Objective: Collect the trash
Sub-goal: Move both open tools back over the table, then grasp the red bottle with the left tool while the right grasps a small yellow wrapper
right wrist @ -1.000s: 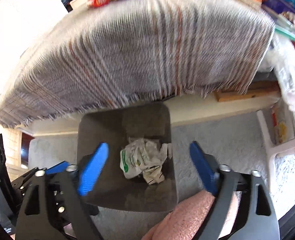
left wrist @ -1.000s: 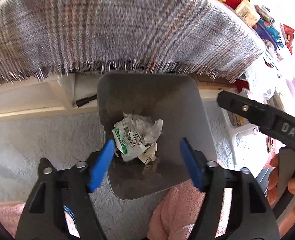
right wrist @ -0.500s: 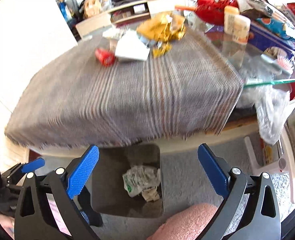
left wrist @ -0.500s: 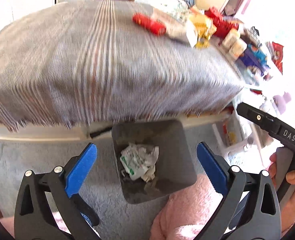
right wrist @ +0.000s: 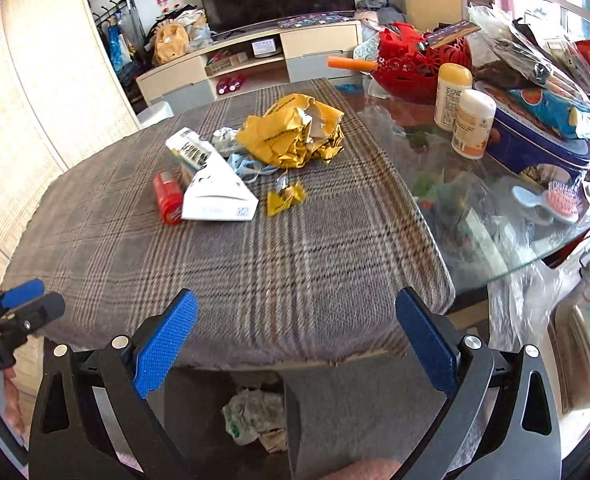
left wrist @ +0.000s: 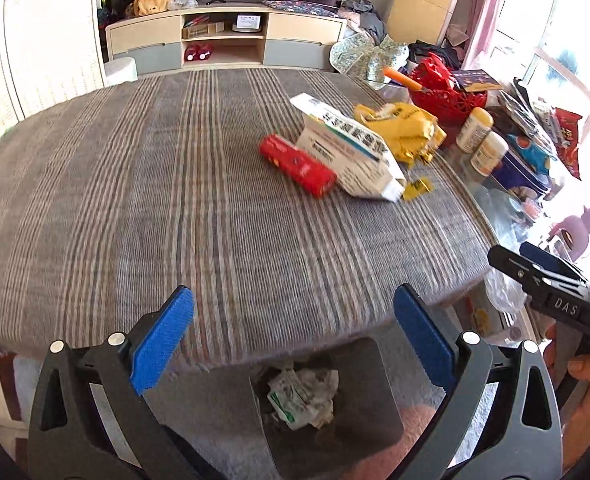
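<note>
A grey bin (left wrist: pixel 369 412) (right wrist: pixel 295 432) stands on the floor at the table's near edge, with crumpled white-green trash (left wrist: pixel 301 396) (right wrist: pixel 255 416) inside. On the plaid tablecloth lie a red pack (left wrist: pixel 297 165) (right wrist: pixel 167 196), a white carton (left wrist: pixel 347 152) (right wrist: pixel 215 194), a crumpled yellow bag (left wrist: pixel 405 130) (right wrist: pixel 295 136) and a small yellow wrapper (left wrist: pixel 417 188) (right wrist: pixel 285 199). My left gripper (left wrist: pixel 293 344) is open and empty above the table's near edge. My right gripper (right wrist: pixel 295 344) is open and empty too; it also shows in the left wrist view (left wrist: pixel 535 268).
The right side of the glass table (right wrist: pixel 475 216) holds a red basket (right wrist: pixel 419 64), two white bottles (right wrist: pixel 463 112), a blue tin (right wrist: pixel 543 140), snack bags and a hairbrush (right wrist: pixel 563 204). A TV cabinet (left wrist: pixel 227 44) stands behind. Plastic bags (right wrist: pixel 527 304) hang at the right edge.
Both grippers have risen and tilted up from over the bin to look across the tabletop. Both stay open and empty. The trash stays in the bin.
</note>
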`<state>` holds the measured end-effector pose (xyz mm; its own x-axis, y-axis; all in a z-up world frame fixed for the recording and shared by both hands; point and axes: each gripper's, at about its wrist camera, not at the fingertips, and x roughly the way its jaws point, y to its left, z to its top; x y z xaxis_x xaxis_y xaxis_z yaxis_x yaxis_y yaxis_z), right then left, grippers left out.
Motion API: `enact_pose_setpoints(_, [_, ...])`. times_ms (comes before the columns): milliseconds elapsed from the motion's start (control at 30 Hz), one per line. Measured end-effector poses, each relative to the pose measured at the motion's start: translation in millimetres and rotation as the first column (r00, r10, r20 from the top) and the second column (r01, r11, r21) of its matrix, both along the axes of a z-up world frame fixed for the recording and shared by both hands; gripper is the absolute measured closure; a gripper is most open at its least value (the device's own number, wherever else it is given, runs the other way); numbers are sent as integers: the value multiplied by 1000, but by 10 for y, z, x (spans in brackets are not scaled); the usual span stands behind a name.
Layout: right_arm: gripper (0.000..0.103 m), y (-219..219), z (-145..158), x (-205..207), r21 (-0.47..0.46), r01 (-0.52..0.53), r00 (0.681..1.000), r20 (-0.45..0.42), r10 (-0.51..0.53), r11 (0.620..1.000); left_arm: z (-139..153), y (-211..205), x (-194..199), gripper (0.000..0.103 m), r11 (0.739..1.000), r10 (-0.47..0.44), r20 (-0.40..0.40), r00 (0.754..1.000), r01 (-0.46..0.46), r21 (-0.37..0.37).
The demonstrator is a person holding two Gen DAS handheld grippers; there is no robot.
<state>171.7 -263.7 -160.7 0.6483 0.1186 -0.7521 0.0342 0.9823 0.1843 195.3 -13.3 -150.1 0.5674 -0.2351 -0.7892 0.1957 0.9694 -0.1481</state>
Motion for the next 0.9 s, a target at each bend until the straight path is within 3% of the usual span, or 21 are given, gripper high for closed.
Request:
enact_pose_setpoints(267, [7,-90,-74,491,-5,7,1000,12,-7,1000,51,-130,685,8,998,56,28,998,-57,23])
enact_pose_setpoints(333, [27,-110,-87,609,-4,7,1000,18,-7,1000,43,-151,842,8,997,69,32,997,-69,23])
enact_pose_setpoints(400, [36,-126,-123,757,8,3,1000,6,-3,1000,23,-176,967,10,996,80,34,996,-81,32])
enact_pose_setpoints(533, [49,-120,-209,1004,27,-22,1000,-15,23,999,-77,-256,1246,25,995,85,5,996,-85,53])
enact_pose_setpoints(900, [61,-8,-456,1240,58,-81,995,-48,84,995,-501,-380,1652,28,992,108,-79,991,-101,82])
